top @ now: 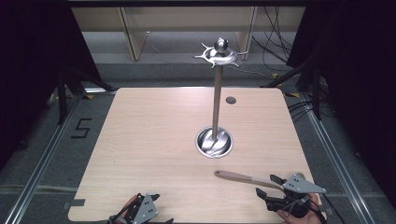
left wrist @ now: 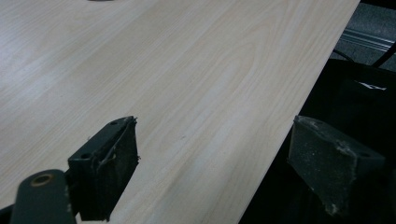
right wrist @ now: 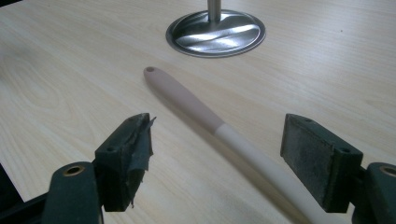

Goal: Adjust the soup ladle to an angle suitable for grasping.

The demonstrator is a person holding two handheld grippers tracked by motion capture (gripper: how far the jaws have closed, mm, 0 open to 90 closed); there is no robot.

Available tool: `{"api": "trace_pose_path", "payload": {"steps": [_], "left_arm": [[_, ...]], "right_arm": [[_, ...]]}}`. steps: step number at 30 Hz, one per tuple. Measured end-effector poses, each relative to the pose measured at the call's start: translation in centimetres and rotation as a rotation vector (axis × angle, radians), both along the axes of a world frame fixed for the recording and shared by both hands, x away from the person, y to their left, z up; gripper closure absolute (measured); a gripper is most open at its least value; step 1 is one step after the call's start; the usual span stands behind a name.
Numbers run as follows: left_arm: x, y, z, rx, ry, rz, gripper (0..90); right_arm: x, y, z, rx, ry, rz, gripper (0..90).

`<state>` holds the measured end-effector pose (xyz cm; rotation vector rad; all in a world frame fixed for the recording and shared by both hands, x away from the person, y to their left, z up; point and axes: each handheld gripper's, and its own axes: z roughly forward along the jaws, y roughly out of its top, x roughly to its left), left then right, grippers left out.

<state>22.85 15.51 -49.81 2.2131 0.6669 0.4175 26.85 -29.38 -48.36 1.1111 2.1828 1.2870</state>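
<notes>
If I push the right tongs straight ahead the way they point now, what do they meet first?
The utensil handle, which lies on the table between the open right tongs. Beyond its tip, probably the stand's round steel base, though depth is hard to judge.

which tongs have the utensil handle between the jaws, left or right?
The right tongs: the two-tone handle runs between their open jaws, untouched. The left tongs stand open over the bare table edge, nothing between them.

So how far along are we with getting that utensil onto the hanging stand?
Nothing looks done: the stand's hooks are bare. In hand: the right gripper is open astride the utensil's handle, which lies on the table. The left gripper is open. Left: grip, lift, probably hang it.
</notes>
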Motion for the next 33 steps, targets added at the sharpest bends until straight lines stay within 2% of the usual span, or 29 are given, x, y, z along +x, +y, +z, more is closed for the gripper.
{"api": "trace_pose_path", "payload": {"steps": [2, 4, 5, 6, 12, 13, 14, 16, 19, 20, 21, 22, 24, 25, 26, 28, 29, 31, 32, 33], "left_arm": [[0.0, 0.0, 0.0, -0.003, 0.0, 0.0, 15.0], [0.0, 0.0, 0.1, 0.007, -0.004, -0.005, 15.0], [0.0, -0.1, 0.0, -0.001, -0.009, -0.005, 15.0], [0.0, 0.0, 0.0, -0.005, 0.002, -0.005, 15.0], [0.0, 0.0, 0.0, -0.002, -0.001, 0.002, 15.0], [0.0, 0.0, 0.0, -0.002, -0.001, 0.002, 15.0], [0.0, 0.0, 0.0, 0.0, -0.001, 0.0, 15.0], [0.0, 0.0, 0.1, 0.002, -0.002, -0.003, 15.0], [0.0, 0.0, 0.1, 0.001, -0.001, -0.003, 15.0], [0.0, 0.0, 0.0, -0.005, -0.002, -0.005, 15.0], [0.0, 0.0, 0.0, -0.004, -0.002, -0.004, 15.0], [0.0, 0.0, 0.0, 0.007, -0.002, -0.002, 15.0], [0.1, 0.0, 0.0, 0.016, 0.001, -0.002, 15.0], [0.1, 0.0, -0.1, 0.008, 0.003, 0.0, 15.0], [0.2, 0.0, -0.1, 0.021, 0.0, -0.006, 15.0], [0.1, 0.0, 0.0, 0.034, -0.007, -0.009, 15.0], [0.1, -0.1, -0.1, 0.02, -0.007, 0.0, 15.0], [0.1, 0.0, -0.1, 0.027, -0.008, -0.005, 15.0], [0.1, -0.1, -0.2, 0.0, 0.001, -0.008, 15.0], [0.1, -0.1, -0.2, 0.0, 0.001, -0.008, 15.0]], "right_arm": [[-0.1, 0.0, 0.0, 0.01, 0.011, -0.011, 25.6], [-0.1, 0.0, 0.0, -0.008, 0.001, -0.014, 25.5], [0.0, 0.0, 0.0, -0.001, 0.005, -0.007, 24.9], [0.0, 0.0, 0.0, -0.002, 0.0, 0.0, 23.8], [0.0, 0.2, 0.1, 0.009, 0.005, -0.005, 19.4], [0.1, 0.2, 0.1, 0.004, 0.001, 0.008, 19.4], [-0.1, 0.4, 0.1, 0.012, 0.023, 0.0, 19.4], [0.0, 0.5, 0.2, 0.004, 0.011, 0.007, 19.1], [0.0, 0.7, 0.2, 0.005, 0.019, 0.021, 17.4], [0.1, 0.6, 0.2, -0.012, 0.01, 0.035, 17.3], [0.0, 0.7, 0.3, -0.005, 0.015, 0.029, 17.2], [0.2, 0.7, 0.3, -0.009, -0.002, 0.032, 17.3], [0.7, 0.7, 0.4, -0.042, -0.019, 0.045, 17.8], [0.8, 0.9, 0.6, -0.031, -0.008, 0.03, 18.1], [1.1, 1.0, 0.7, -0.036, 0.001, 0.035, 18.0], [1.8, 1.2, 1.1, -0.062, -0.013, 0.054, 18.6], [2.1, 1.4, 1.3, -0.078, -0.001, 0.06, 19.2], [2.5, 1.4, 1.5, -0.098, 0.01, 0.068, 21.3], [2.8, 1.4, 1.6, -0.112, 0.029, 0.082, 23.8], [2.8, 1.4, 1.6, -0.112, 0.029, 0.082, 23.8]]}}
